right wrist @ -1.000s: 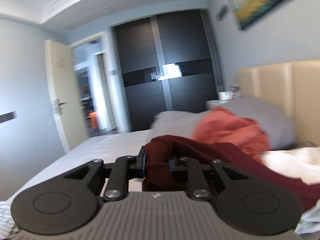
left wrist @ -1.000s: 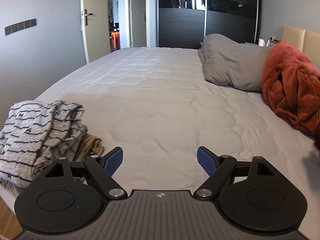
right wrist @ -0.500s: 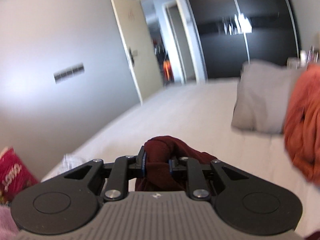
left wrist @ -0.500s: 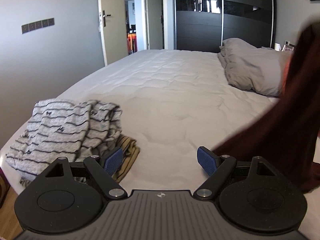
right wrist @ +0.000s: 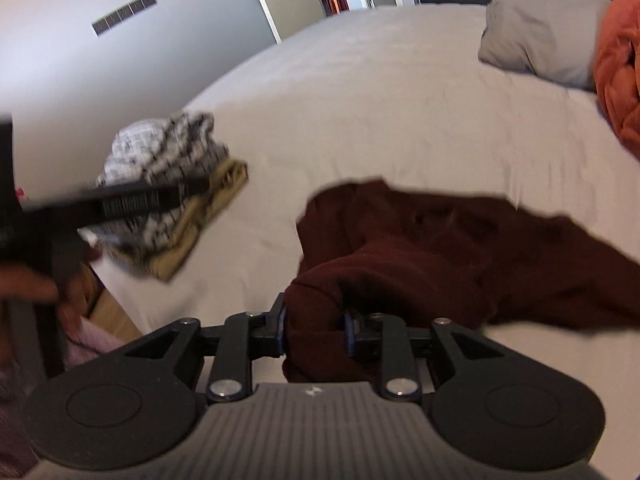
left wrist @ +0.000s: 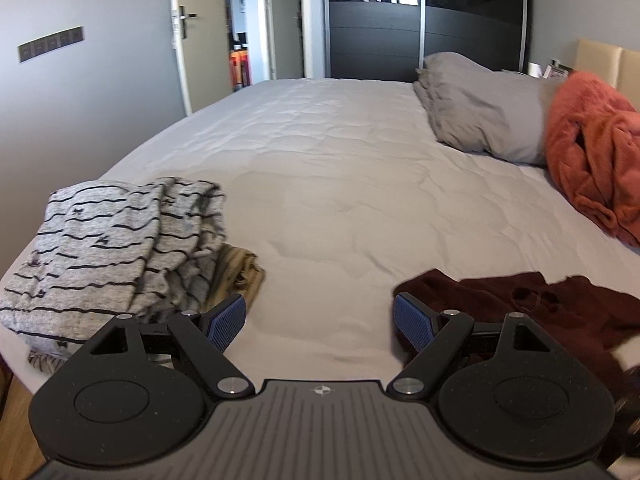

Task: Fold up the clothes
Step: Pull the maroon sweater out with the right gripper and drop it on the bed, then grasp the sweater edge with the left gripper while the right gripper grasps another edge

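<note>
A maroon garment [right wrist: 440,240] lies crumpled on the white bed [left wrist: 340,184], near its front edge. My right gripper [right wrist: 316,330] has a bunched corner of it between its pads; the jaws are opening and the cloth still fills the gap, touching both pads. In the left wrist view the same maroon garment [left wrist: 560,312] lies just right of my left gripper [left wrist: 319,320], which hangs open over bare sheet with nothing between its blue pads. The left gripper [right wrist: 132,200] also shows as a dark blur in the right wrist view.
A grey striped pile [left wrist: 108,240] sits on a tan garment [left wrist: 240,272] at the bed's front left corner. Grey pillows [left wrist: 480,108] and an orange blanket [left wrist: 592,152] lie by the headboard. Wooden floor shows past the left edge. A dark wardrobe and an open door stand behind.
My right gripper swung down from facing the room to the bed, laying the maroon garment on the sheet, and its jaws stand wider. The left gripper shifted slightly and stayed open.
</note>
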Demonstrator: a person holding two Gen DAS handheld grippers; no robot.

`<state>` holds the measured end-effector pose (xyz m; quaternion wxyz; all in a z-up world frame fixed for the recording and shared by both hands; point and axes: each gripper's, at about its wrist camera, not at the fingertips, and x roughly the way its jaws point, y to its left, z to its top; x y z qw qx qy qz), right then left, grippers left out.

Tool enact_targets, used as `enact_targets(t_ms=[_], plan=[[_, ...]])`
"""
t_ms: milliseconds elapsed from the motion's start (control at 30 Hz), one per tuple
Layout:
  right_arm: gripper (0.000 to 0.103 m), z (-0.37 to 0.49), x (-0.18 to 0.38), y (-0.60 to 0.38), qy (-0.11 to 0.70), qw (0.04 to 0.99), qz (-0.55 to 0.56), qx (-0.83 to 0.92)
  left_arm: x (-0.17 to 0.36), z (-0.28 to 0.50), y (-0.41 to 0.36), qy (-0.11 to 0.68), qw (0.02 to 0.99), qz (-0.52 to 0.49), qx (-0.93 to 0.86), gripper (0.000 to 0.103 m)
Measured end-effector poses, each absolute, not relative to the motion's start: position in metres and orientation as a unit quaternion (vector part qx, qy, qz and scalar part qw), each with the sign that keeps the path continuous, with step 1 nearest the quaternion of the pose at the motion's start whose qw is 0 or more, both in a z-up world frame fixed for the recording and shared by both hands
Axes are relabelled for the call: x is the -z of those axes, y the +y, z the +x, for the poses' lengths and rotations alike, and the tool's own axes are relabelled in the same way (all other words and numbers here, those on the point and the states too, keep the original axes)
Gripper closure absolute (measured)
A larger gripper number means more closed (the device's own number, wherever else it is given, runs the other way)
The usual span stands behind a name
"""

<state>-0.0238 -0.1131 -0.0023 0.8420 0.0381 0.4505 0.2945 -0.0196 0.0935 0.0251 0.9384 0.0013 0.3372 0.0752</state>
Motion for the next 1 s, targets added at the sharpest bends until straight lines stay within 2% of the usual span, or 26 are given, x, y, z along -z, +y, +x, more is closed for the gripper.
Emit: enact_targets(t_ms=[33, 100, 300, 533, 1000], plan=[[0.054, -0.026, 0.003, -0.114, 0.449, 0.842, 0.037, -0.297, -0.024, -0.020, 0.090, 0.339, 0.938, 0.005, -0.071, 0.021], [0.045, -0.030, -0.002, -0.116, 0.443, 0.844, 0.032, -0.302, -0.021, -0.019, 0.084, 0.344, 0.937, 0.015, -0.063, 0.021], [0.033, -0.033, -0.008, -0.135, 0.421, 0.857, 0.020, -0.298, -0.013, -0.019, 0.066, 0.353, 0.934, 0.033, -0.034, 0.021], [0.025, -0.032, -0.010, -0.170, 0.401, 0.876, 0.017, -0.269, -0.006, -0.014, 0.046, 0.362, 0.931, 0.042, -0.005, 0.021], [0.024, 0.016, 0.027, -0.215, 0.410, 0.898, -0.022, -0.162, 0.009, -0.005, -0.001, 0.382, 0.919, 0.032, 0.090, 0.021]])
